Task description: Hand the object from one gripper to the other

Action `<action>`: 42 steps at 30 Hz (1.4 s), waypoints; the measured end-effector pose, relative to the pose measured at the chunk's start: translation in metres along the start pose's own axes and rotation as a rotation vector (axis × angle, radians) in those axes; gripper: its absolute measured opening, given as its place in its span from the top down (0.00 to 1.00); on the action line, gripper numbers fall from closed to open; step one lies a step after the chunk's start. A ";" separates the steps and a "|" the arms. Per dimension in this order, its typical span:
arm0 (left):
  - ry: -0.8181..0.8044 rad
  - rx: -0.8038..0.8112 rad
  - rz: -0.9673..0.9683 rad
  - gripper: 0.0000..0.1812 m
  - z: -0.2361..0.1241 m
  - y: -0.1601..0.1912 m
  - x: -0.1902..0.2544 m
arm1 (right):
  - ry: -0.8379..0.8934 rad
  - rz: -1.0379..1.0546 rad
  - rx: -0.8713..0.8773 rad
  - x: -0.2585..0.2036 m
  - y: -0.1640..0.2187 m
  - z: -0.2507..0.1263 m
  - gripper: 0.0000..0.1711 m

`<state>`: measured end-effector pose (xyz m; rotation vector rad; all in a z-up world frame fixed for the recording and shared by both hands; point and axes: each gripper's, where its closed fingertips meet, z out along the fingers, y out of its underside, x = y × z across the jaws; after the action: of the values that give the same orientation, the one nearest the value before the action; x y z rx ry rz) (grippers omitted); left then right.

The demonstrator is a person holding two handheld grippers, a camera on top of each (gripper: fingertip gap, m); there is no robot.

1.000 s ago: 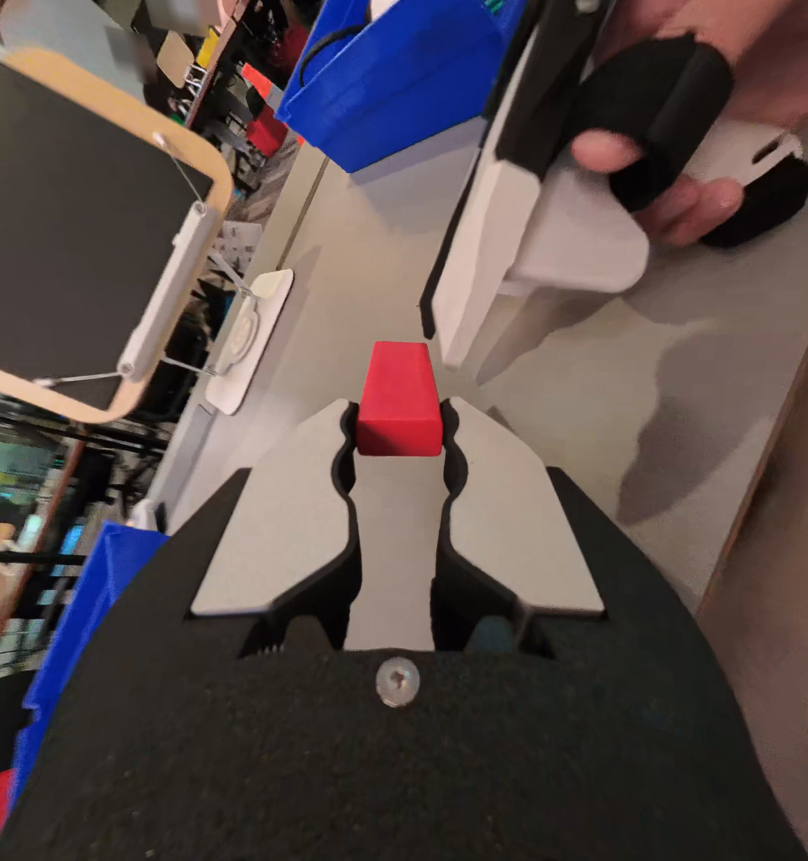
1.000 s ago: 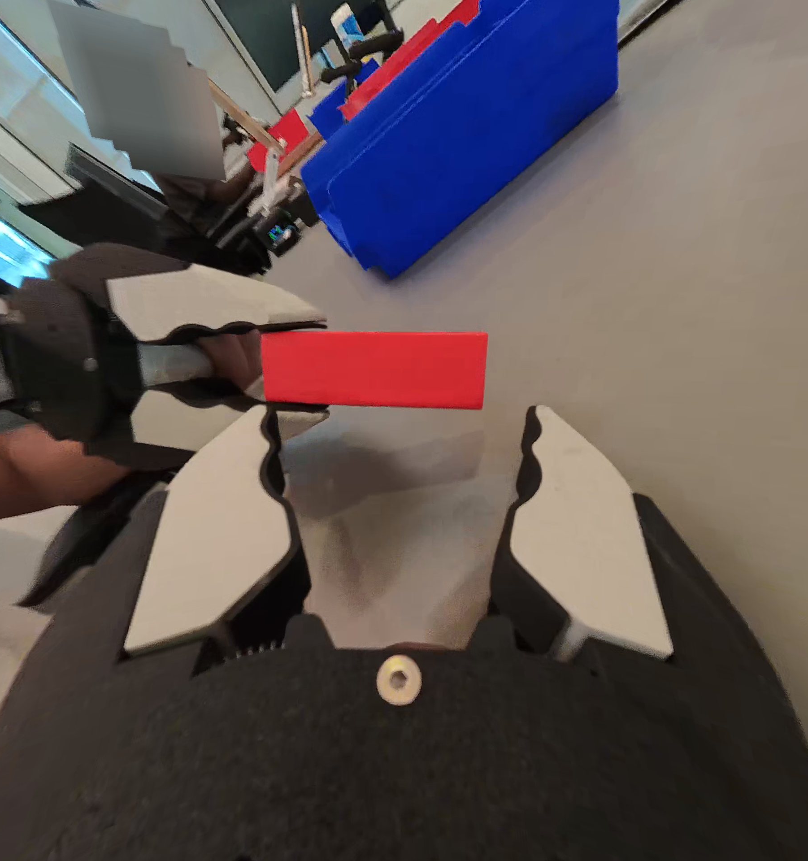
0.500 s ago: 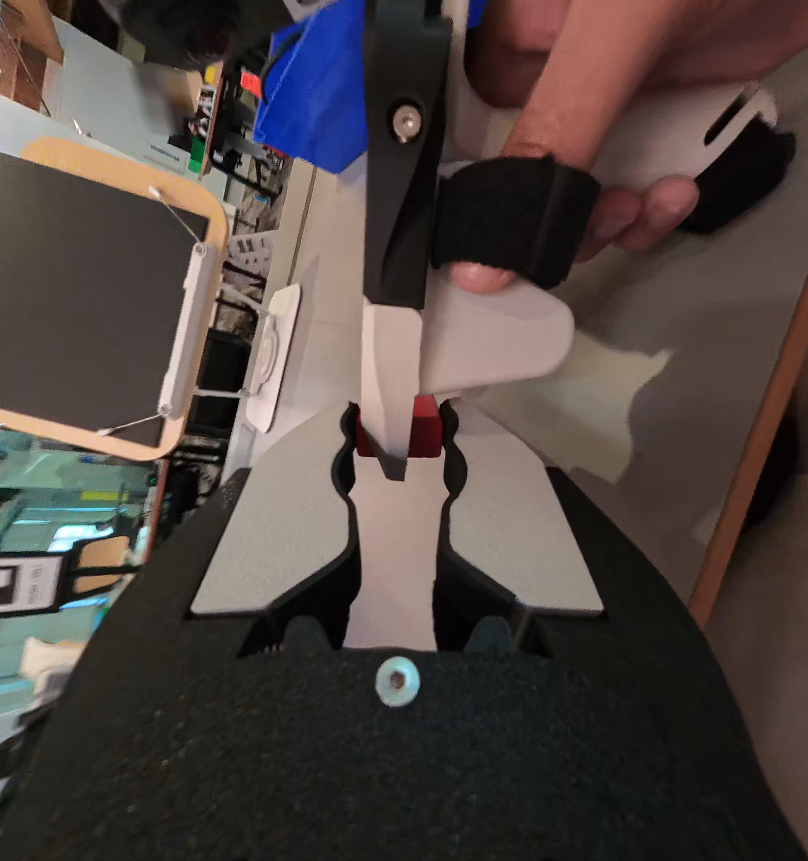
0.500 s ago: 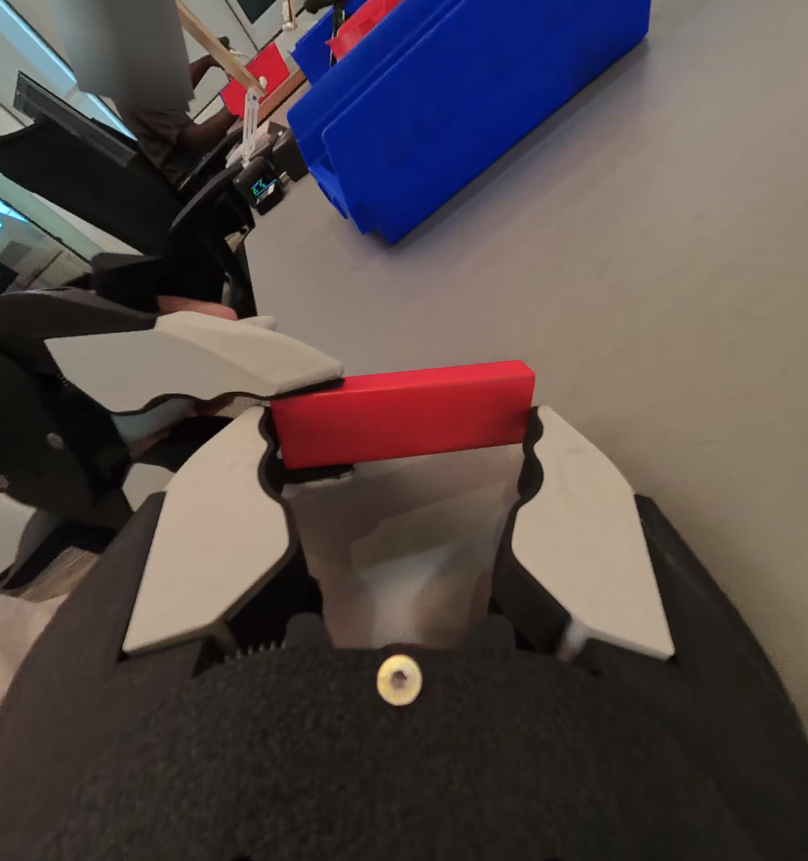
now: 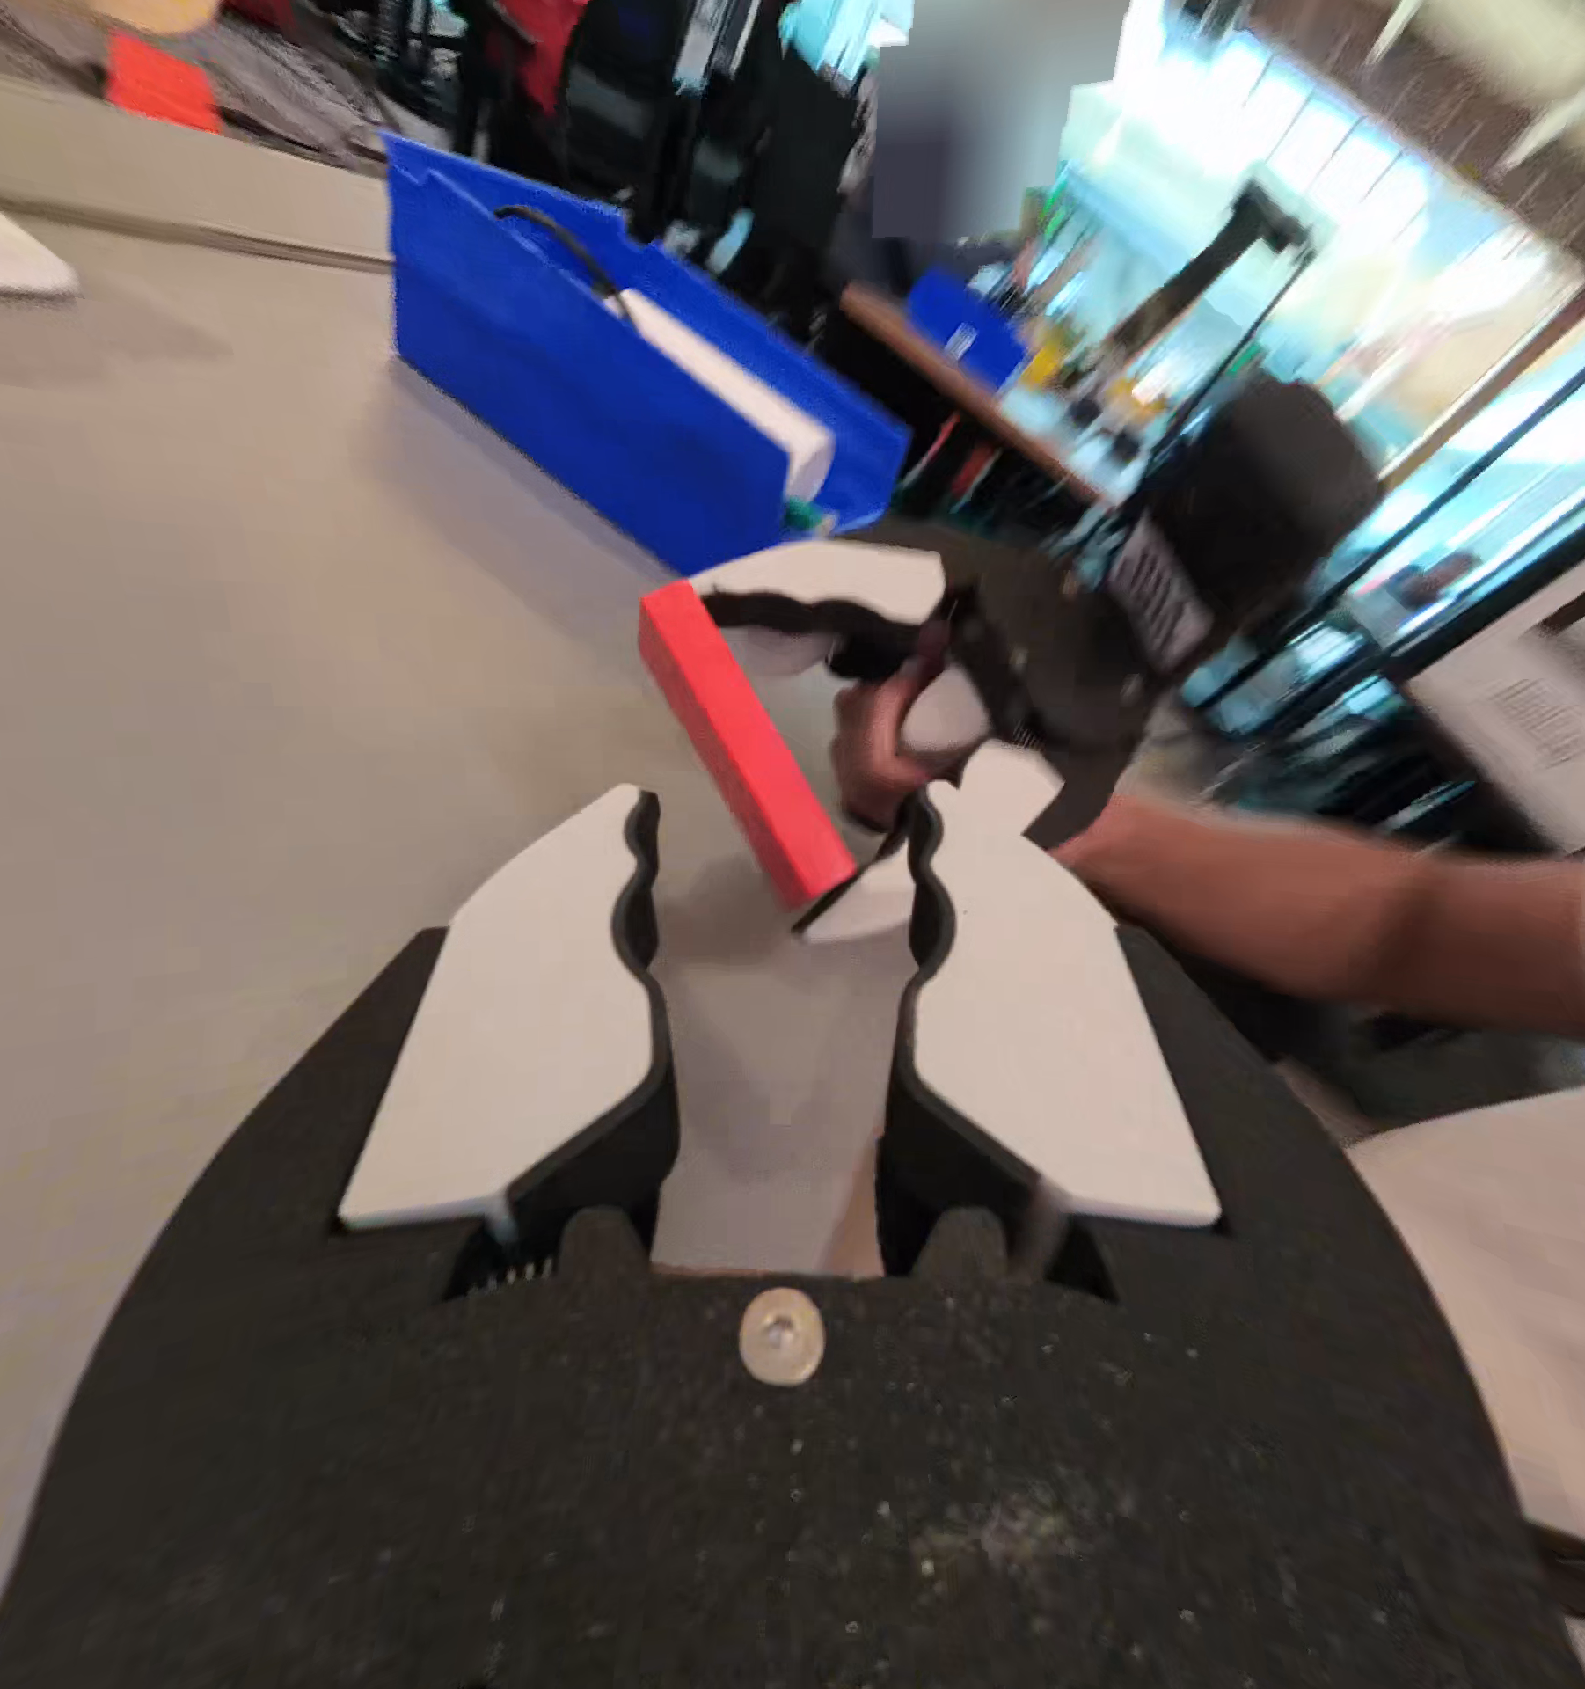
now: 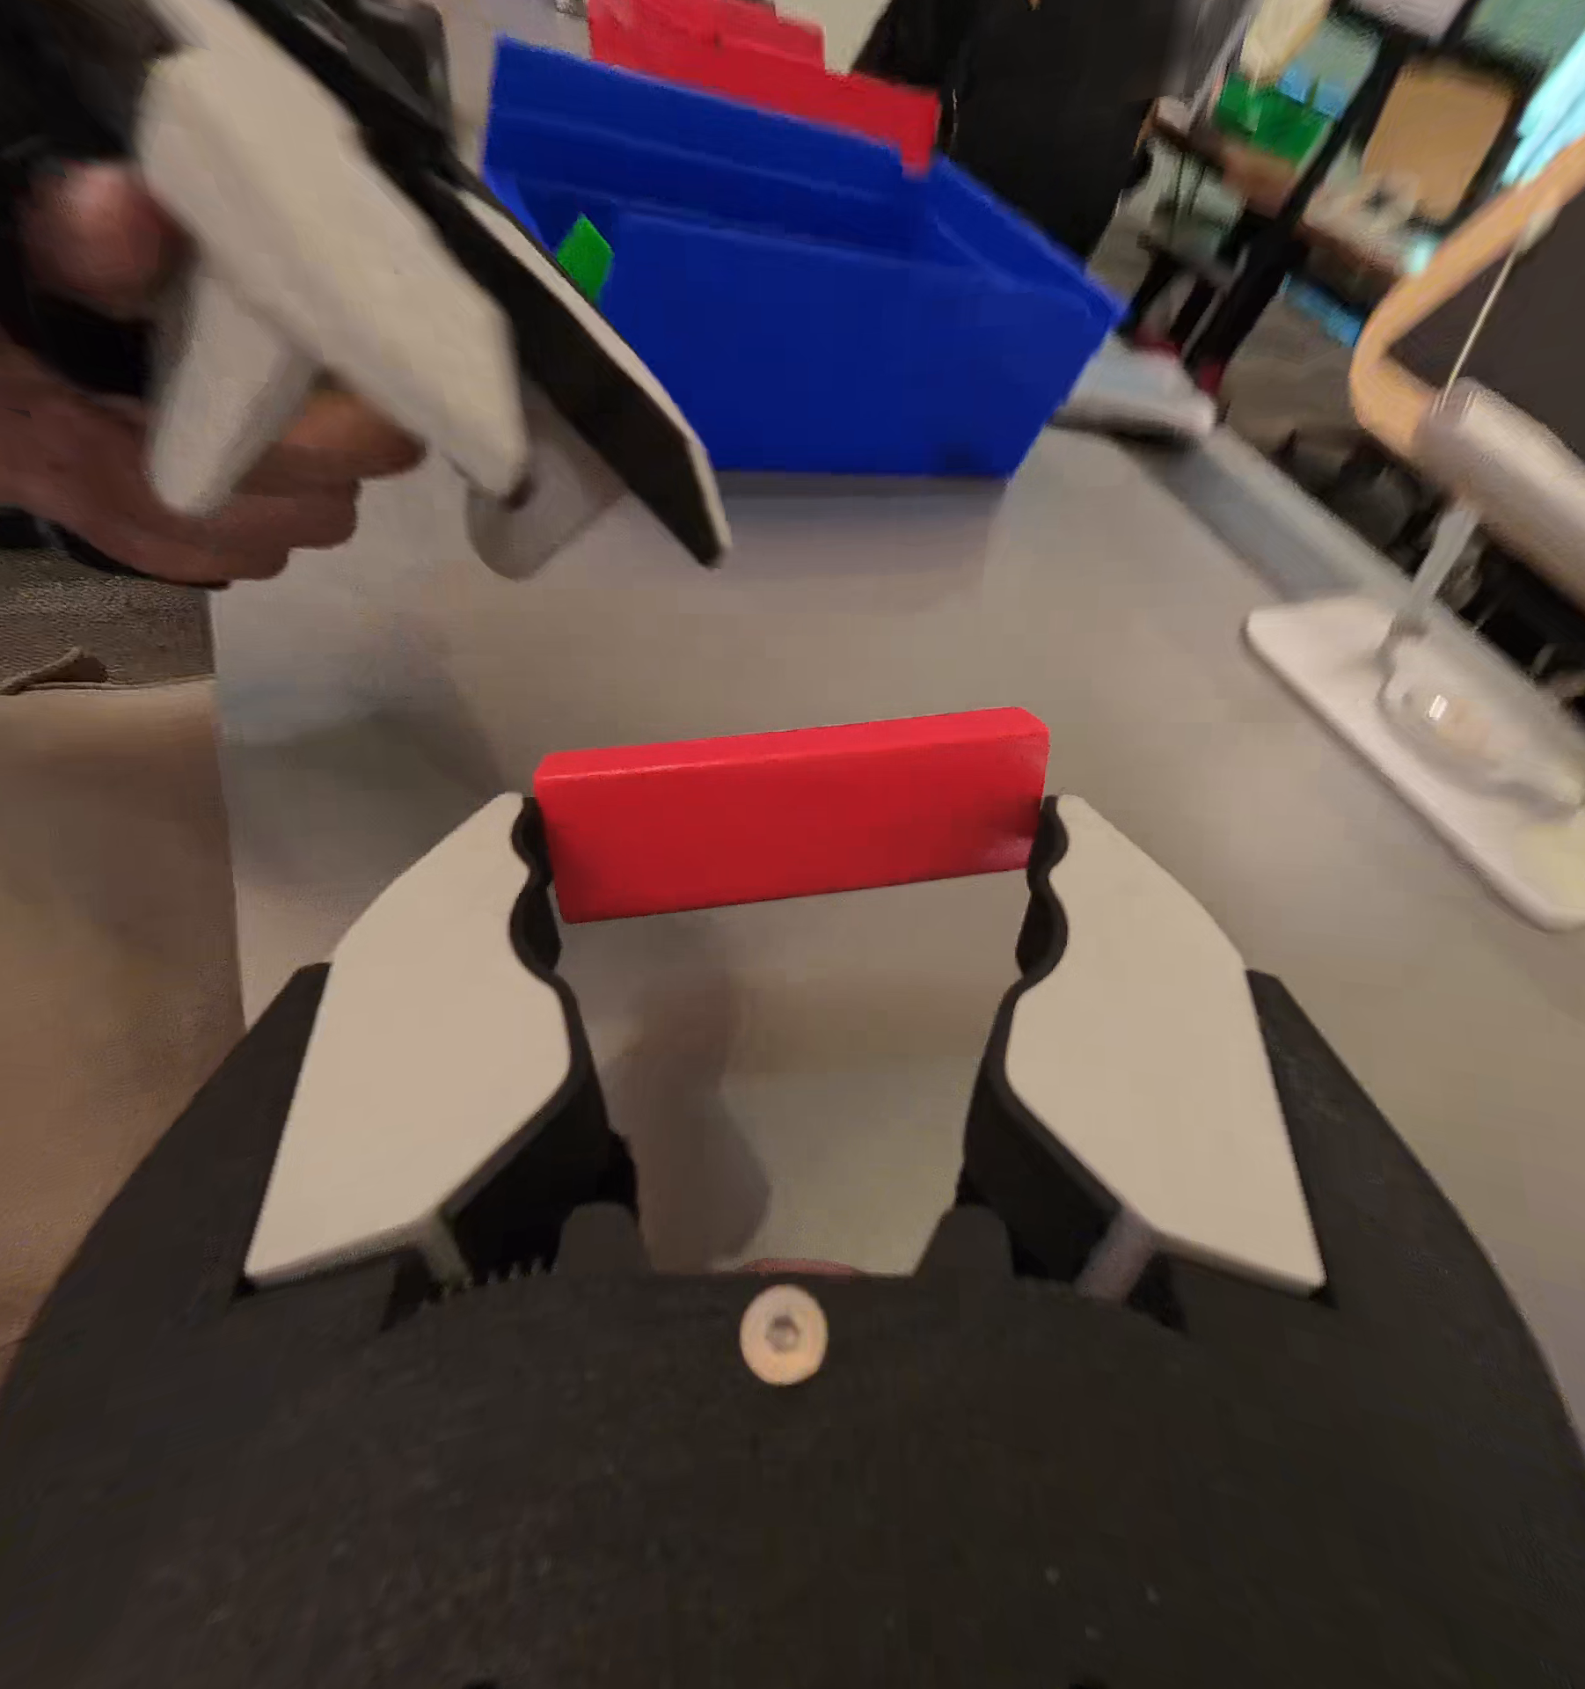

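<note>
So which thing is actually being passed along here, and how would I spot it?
Look over the grey table, in front of the blue bins. The right claw is shut on a flat red block, gripping its two short ends. It is the only red piece held off the table.

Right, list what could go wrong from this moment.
1. The right gripper pinches the red block only at its two short ends, near the fingertips; it may slip or pivot out.
2. The left gripper, open and empty, sits close beside the block and could knock it.
</note>
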<state>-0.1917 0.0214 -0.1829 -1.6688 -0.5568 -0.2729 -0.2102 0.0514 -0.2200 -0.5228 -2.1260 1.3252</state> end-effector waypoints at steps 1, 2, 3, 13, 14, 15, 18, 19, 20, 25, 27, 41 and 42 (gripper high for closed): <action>0.037 0.027 -0.067 0.71 -0.002 -0.005 0.003 | -0.004 -0.041 0.047 -0.007 -0.010 -0.002 0.42; 0.049 0.039 -0.085 0.71 -0.003 -0.007 0.005 | -0.018 -0.074 0.091 -0.015 -0.019 -0.004 0.42; 0.052 0.041 -0.074 0.70 -0.003 -0.008 0.007 | -0.039 -0.092 0.126 -0.022 -0.027 -0.006 0.42; 0.463 0.064 -0.398 0.69 -0.007 -0.012 0.044 | -0.098 -0.155 0.363 -0.053 -0.073 -0.032 0.42; 0.494 0.063 -0.422 0.69 -0.007 -0.013 0.048 | -0.078 -0.191 0.368 -0.056 -0.075 -0.033 0.42; 0.512 0.054 -0.425 0.69 -0.006 -0.012 0.052 | -0.055 -0.229 0.372 -0.058 -0.078 -0.034 0.42; 0.531 0.021 -0.392 0.73 -0.003 -0.006 0.062 | -0.045 -0.291 0.361 -0.067 -0.078 -0.030 0.42; 0.573 0.031 -0.396 0.81 -0.006 -0.009 0.066 | -0.041 -0.290 0.361 -0.067 -0.077 -0.029 0.42; 0.558 0.028 -0.417 0.82 -0.006 -0.008 0.064 | -0.047 -0.278 0.357 -0.066 -0.075 -0.027 0.42; 0.435 0.040 -0.412 0.82 -0.001 -0.001 0.038 | -0.089 -0.178 0.287 -0.058 -0.056 -0.012 0.43; 0.348 0.071 -0.365 0.82 -0.002 -0.003 0.022 | -0.132 -0.088 0.242 -0.056 -0.046 -0.007 0.48; 0.129 0.055 0.044 0.82 -0.001 -0.005 0.023 | -0.720 0.787 0.311 -0.070 -0.045 0.007 0.70; 0.131 0.062 0.044 0.82 -0.001 -0.006 0.024 | -0.746 0.787 0.323 -0.071 -0.048 0.006 0.72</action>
<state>-0.1738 0.0255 -0.1661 -1.5885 -0.4258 -0.3269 -0.1613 -0.0156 -0.1977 -0.8733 -2.2476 2.5802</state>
